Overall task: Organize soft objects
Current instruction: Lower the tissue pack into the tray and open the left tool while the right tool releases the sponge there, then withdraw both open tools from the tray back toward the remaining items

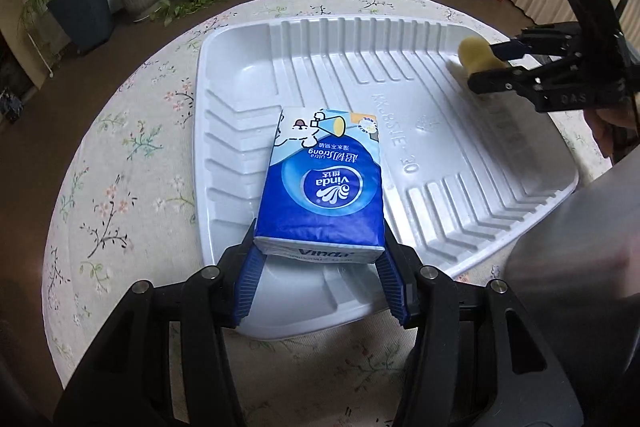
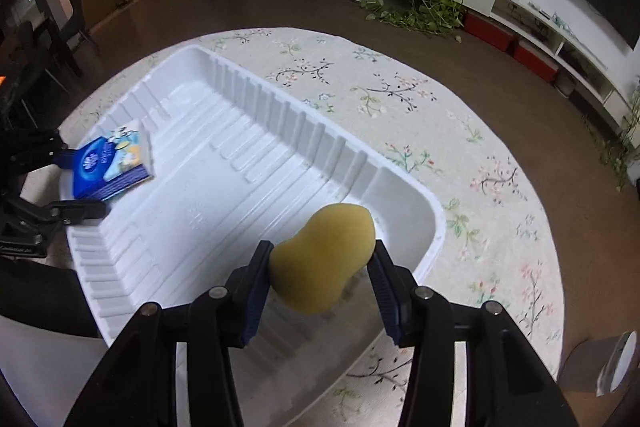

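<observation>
Left gripper [image 1: 320, 251]: its 2 blue-padded fingers pinch the near end of a blue-and-white plastic-wrapped pack of Vinda tissues [image 1: 322, 183].
Tissue pack position: it runs straight ahead from the left fingers, its far end down on the floor of the white ribbed plastic tray [image 1: 240, 39], its near end raised over the tray's near rim.
Tray: it lies on a round table under a cream floral tablecloth [image 1: 120, 155]; ahead of both grippers, nothing else shows inside it.
Right gripper [image 2: 320, 267]: its 2 fingers are closed on the narrow waist of a yellow gourd-shaped foam sponge [image 2: 324, 259], which bulges out past the pads.
Sponge position: just ahead of the right fingers, over the tray corner nearest that gripper; whether it touches the floor I cannot tell, though a faint shadow sits close beneath it.
Step in hand: judged from this, both soft items are being set into the tray, 1 per hand, at opposite ends.
Next move: probably lower each item until it rests flat, then spread the fingers and draw straight back, so the tissue pack does not drag over the rim and the squeezed sponge does not spring or roll away.
</observation>
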Demonstrator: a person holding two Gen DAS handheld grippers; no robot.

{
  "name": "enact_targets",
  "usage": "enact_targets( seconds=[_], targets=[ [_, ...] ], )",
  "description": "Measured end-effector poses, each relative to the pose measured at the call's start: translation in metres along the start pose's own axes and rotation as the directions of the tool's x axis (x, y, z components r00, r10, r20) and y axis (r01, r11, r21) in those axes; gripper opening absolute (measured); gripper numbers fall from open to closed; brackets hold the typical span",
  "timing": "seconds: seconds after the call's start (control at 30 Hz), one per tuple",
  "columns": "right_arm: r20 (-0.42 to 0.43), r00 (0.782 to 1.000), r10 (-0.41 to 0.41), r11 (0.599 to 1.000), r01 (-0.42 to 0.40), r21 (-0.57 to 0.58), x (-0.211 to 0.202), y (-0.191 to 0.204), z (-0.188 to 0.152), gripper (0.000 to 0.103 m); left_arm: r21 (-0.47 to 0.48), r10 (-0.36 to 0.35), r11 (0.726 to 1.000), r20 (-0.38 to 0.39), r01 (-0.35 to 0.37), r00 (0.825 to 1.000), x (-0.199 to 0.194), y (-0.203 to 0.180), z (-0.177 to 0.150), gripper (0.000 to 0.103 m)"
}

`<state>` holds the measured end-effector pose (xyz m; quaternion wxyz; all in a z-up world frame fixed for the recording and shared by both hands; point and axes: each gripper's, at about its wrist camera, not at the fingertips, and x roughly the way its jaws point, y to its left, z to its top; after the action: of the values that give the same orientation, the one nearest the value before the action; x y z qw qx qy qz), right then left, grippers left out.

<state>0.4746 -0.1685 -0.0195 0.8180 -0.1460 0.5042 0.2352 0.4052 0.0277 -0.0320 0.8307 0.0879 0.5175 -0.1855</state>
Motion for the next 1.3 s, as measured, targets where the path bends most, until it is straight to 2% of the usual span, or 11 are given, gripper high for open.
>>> enact_targets(
  seconds=[0.07,0.23,0.43,0.57,0.67,0.73,0.9,1.07,1.2,1.3],
  targets=[
    [-0.006,1.0,-0.03,0.999,0.03,-0.012,0.001,-0.001,0.004,0.052,-0.006,-0.004,1.0,0.0,0.004,1.0,-0.002,0.002,0.0,0.051],
    [-0.025,0.999,-0.037,0.998,0.036,-0.045,0.003,-0.001,0.009,0.057,-0.011,-0.006,1.0,0.008,0.006,1.0,-0.004,0.001,0.0,0.051],
    [-0.016,0.999,-0.049,0.997,0.048,-0.061,0.009,0.001,0.012,0.077,-0.017,-0.02,1.0,0.047,0.021,0.999,-0.014,0.005,0.003,0.051],
    [0.02,0.999,-0.043,0.998,0.044,-0.043,0.001,-0.002,0.012,0.084,-0.016,-0.035,0.999,0.072,0.036,0.997,-0.022,0.009,0.006,0.052],
    [0.055,0.997,-0.046,0.999,0.047,-0.022,-0.011,-0.01,0.015,0.086,-0.026,-0.078,0.996,0.086,0.081,0.993,-0.025,0.014,0.006,0.053],
    [0.078,0.996,-0.042,0.999,0.042,0.006,-0.018,-0.017,0.017,0.087,-0.027,-0.104,0.994,0.086,0.107,0.991,-0.025,0.017,0.005,0.058],
    [0.141,0.99,-0.011,0.997,0.0,0.08,-0.042,-0.031,0.013,0.087,-0.044,-0.078,0.996,0.123,0.084,0.989,-0.038,0.023,0.003,0.058],
    [0.231,0.973,0.001,0.989,-0.035,0.141,-0.09,-0.039,-0.01,0.087,-0.058,-0.018,0.998,0.192,0.03,0.981,-0.072,0.026,-0.009,0.058],
    [0.298,0.954,-0.027,0.976,-0.04,0.214,-0.137,-0.043,-0.052,0.088,-0.122,0.049,0.992,0.267,-0.017,0.963,-0.111,0.031,-0.041,0.059],
    [0.333,0.942,-0.05,0.96,-0.047,0.278,-0.173,-0.04,-0.101,0.089,-0.182,0.094,0.983,0.32,-0.036,0.943,-0.144,0.029,-0.079,0.073]
  ],
)
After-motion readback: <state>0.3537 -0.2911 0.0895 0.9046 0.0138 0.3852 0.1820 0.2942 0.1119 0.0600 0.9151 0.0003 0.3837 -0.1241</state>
